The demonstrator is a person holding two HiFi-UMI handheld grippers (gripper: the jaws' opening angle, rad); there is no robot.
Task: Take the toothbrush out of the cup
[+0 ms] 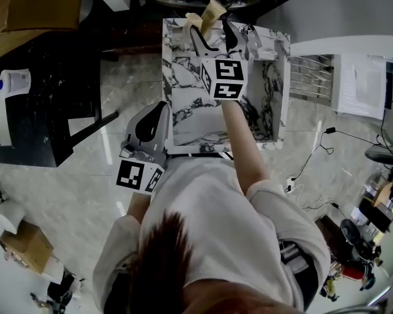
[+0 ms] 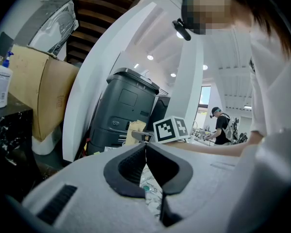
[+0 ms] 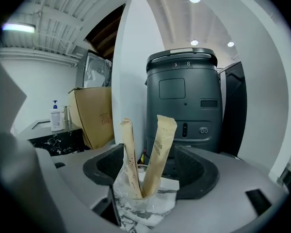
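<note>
A clear cup [image 3: 144, 200] stands at the far edge of the marble table [image 1: 183, 120]. Two paper-wrapped toothbrushes lean in it, one thin [image 3: 131, 157] and one wider [image 3: 161, 147]; in the head view they poke up as toothbrushes [image 1: 208, 15]. My right gripper [image 3: 150, 169] [image 1: 213, 34] is open, its jaws on either side of the cup with gaps showing. My left gripper [image 1: 158, 110] [image 2: 145, 147] hangs at the table's near left corner, its jaws meeting at the tips with nothing between them.
A dark grey bin [image 3: 182, 98] stands just behind the cup. A black counter [image 1: 39, 110] with a pump bottle [image 1: 13, 80] is at the left, next to a cardboard box [image 1: 33, 2]. A metal rack [image 1: 308, 77] sits right of the table.
</note>
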